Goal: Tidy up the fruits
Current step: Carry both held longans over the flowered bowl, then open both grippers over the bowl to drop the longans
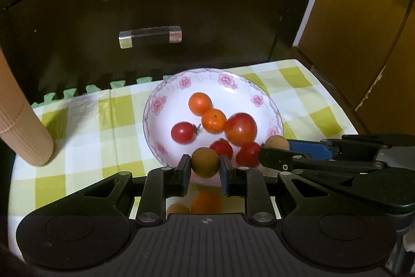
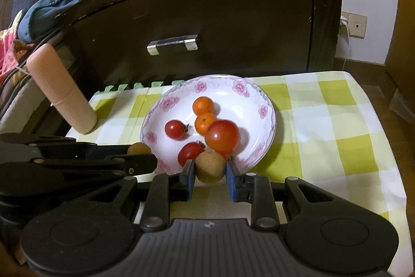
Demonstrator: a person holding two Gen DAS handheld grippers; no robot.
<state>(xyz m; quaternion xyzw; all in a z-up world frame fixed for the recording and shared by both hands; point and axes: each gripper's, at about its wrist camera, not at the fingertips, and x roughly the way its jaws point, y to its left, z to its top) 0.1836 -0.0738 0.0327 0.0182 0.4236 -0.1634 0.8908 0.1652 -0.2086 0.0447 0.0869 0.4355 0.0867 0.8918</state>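
On the far left a ribbed tan roll [image 1: 24,136] leans down onto the green-checked cloth [image 1: 85,126], well apart from the bowl.

The left gripper [image 1: 205,166] is closed on a brown-green fruit [image 1: 205,162]. The fruit sits squarely between the two fingertips, both pads pressed against its sides, with its top and bottom bulging out past them. It hangs at the near rim of the flowered bowl [image 1: 166,100], slightly above the cloth.

Inside the bowl lie two oranges [image 1: 199,103] touching each other toward the back, a small tomato [image 1: 182,132] alone on the left, a big tomato [image 1: 240,129] against the nearer orange, and two more small tomatoes [image 1: 221,148] close to the near rim.

To the right, the right gripper [image 2: 210,169] is likewise clamped on a second brown fruit [image 2: 210,166], paler and tan on top. It is caught between the blue pads, centred in the gap, and held over the bowl's near rim, just in front of the big tomato. From the left camera this gripper comes in from the right edge with its fruit at the bowl's right rim.

Behind everything stands a dark cabinet [image 2: 207,17].
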